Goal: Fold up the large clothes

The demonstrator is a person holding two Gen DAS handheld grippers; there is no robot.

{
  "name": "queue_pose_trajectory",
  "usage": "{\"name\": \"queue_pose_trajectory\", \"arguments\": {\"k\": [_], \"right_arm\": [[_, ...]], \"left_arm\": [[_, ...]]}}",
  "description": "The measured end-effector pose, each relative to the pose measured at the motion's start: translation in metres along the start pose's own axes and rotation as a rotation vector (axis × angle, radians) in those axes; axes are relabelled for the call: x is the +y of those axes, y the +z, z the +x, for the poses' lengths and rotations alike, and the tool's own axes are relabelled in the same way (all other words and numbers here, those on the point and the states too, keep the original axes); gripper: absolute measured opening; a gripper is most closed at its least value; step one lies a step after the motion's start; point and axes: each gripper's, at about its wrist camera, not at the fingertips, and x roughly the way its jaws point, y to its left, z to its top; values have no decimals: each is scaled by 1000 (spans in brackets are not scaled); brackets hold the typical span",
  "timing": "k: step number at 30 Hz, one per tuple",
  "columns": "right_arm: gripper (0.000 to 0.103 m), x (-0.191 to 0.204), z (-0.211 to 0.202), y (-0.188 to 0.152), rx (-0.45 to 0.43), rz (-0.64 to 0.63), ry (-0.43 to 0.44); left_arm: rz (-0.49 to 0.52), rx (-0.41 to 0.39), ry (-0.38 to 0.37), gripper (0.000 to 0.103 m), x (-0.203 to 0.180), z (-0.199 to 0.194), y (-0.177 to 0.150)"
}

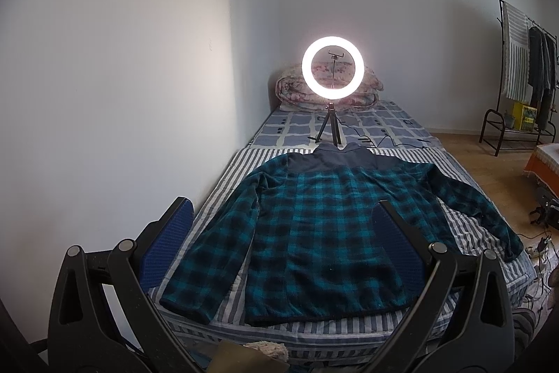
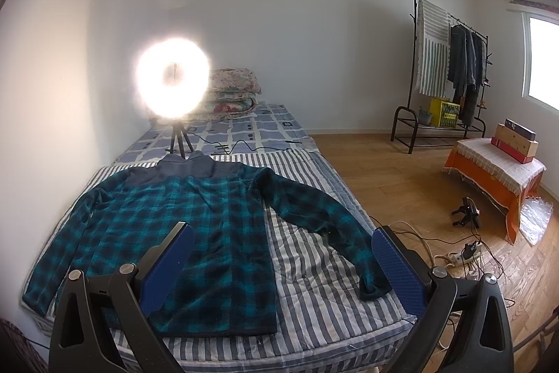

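Note:
A teal and black plaid fleece jacket (image 1: pixel 314 233) with a dark grey yoke and collar lies spread flat, back up, on the striped bed cover (image 1: pixel 468 226), sleeves out to both sides. It also shows in the right wrist view (image 2: pixel 195 219). My left gripper (image 1: pixel 283 222) is open and empty, held above the near hem. My right gripper (image 2: pixel 283 247) is open and empty, held above the jacket's right side, its right finger near the right sleeve cuff (image 2: pixel 374 285).
A lit ring light on a small tripod (image 1: pixel 332 69) stands on the bed beyond the collar, with a cable trailing right. Folded quilts (image 2: pixel 230 93) lie at the bed's head. The wall runs along the left. A clothes rack (image 2: pixel 447 65), a covered stool (image 2: pixel 496 170) and floor cables (image 2: pixel 468 250) are right.

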Motion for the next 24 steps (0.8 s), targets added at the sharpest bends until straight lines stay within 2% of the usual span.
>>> {"name": "queue_pose_trajectory", "arguments": {"k": [24], "right_arm": [[103,3,0,1,3,-2,-1]], "left_arm": [[-7,8,-5,103,2,1,-1]]}}
